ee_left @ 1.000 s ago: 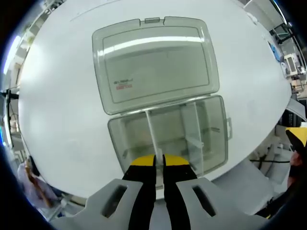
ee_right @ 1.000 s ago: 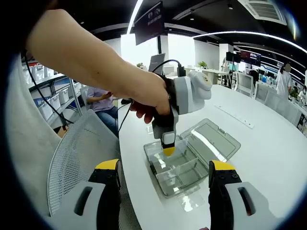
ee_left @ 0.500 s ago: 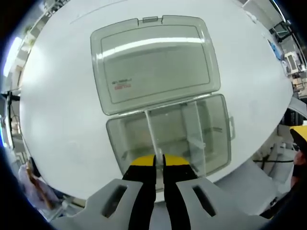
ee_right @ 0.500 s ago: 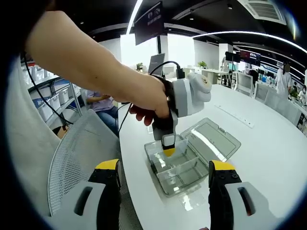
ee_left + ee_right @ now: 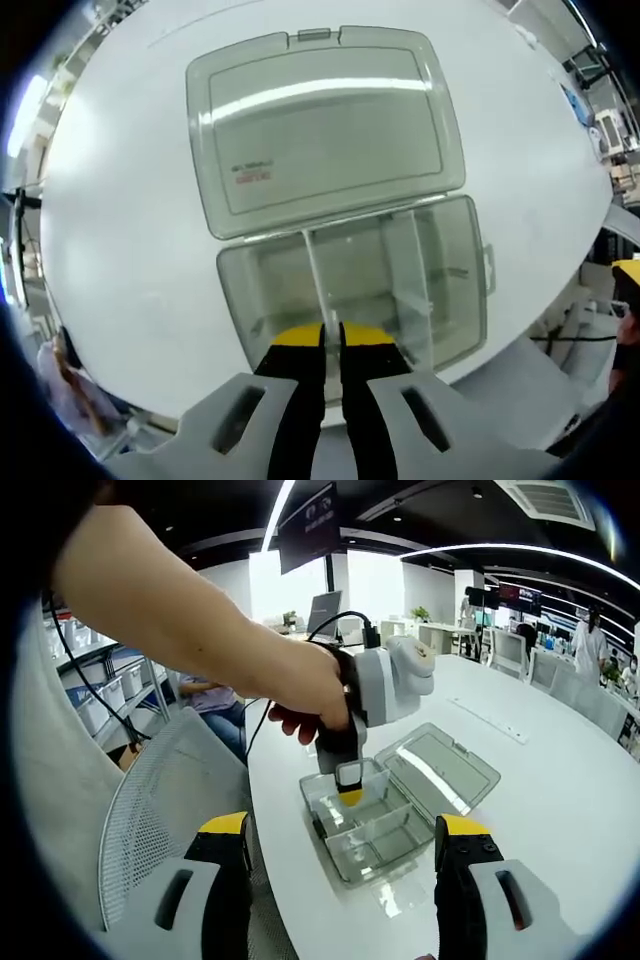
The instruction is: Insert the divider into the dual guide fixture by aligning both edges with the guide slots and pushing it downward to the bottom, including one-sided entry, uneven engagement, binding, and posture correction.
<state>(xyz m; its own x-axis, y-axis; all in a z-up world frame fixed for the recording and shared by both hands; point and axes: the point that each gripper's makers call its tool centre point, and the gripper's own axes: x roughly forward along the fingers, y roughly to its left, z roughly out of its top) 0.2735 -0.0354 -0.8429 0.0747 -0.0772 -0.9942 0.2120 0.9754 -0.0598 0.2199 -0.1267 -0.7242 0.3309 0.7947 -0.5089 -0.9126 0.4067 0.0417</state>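
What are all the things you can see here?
box: one, clear grey, on the table, open.
lid: one, clear grey, lying flat behind the box.
divider: one, clear, upright in the box, in the left claw.
second divider: one, clear, standing in the box to the right.
table: one, white, under it all.
mesh chair: one, grey, beside the table.
left claw: one, yellow tips, shut on the divider.
right claw: one, yellow tips, open, held back from the box.
hand: one, holding the left claw.
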